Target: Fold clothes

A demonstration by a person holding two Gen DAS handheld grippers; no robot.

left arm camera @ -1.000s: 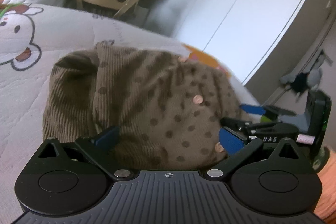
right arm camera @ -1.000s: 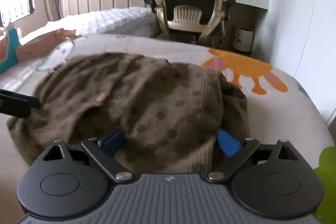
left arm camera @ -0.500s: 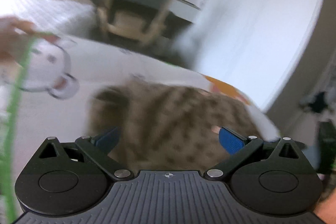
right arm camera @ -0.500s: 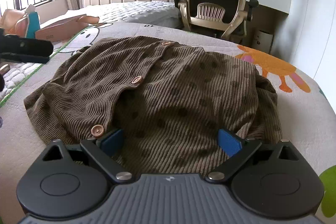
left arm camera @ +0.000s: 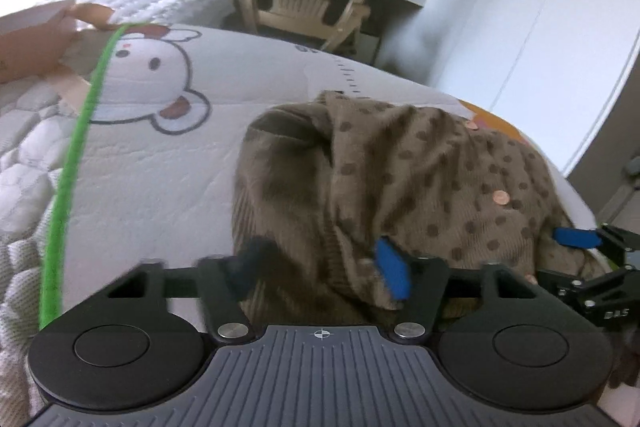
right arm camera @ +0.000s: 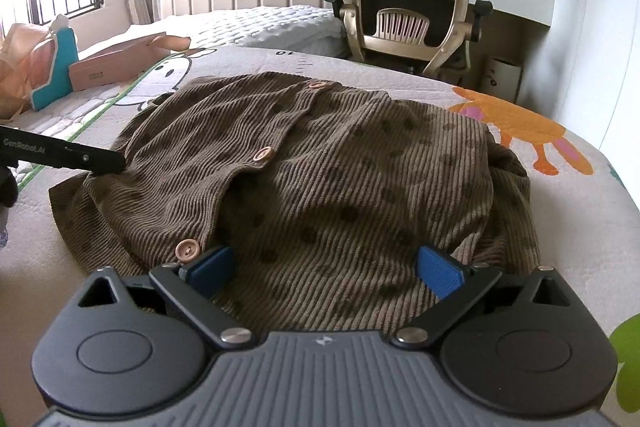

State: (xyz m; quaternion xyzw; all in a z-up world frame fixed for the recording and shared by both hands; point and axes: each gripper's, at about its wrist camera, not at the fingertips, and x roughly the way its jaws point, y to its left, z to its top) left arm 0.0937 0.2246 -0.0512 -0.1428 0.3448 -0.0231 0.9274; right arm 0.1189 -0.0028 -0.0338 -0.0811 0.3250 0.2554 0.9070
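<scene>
At the centre of both frames, a brown dotted cardigan [right arm camera: 320, 179] lies bunched on a cartoon-print bed cover [left arm camera: 160, 163]. The right gripper [right arm camera: 326, 269] has its jaws spread wide over the hem; the left gripper [left arm camera: 320, 267], motion-blurred, has jaws parted around a fold, its grip unclear.

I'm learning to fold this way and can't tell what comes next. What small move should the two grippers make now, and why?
Probably close both on the near hem. The brown cardigan lies bunched on the bed, and the left gripper and right gripper both sit open with the hem between their fingers, gripping nothing yet.
</scene>
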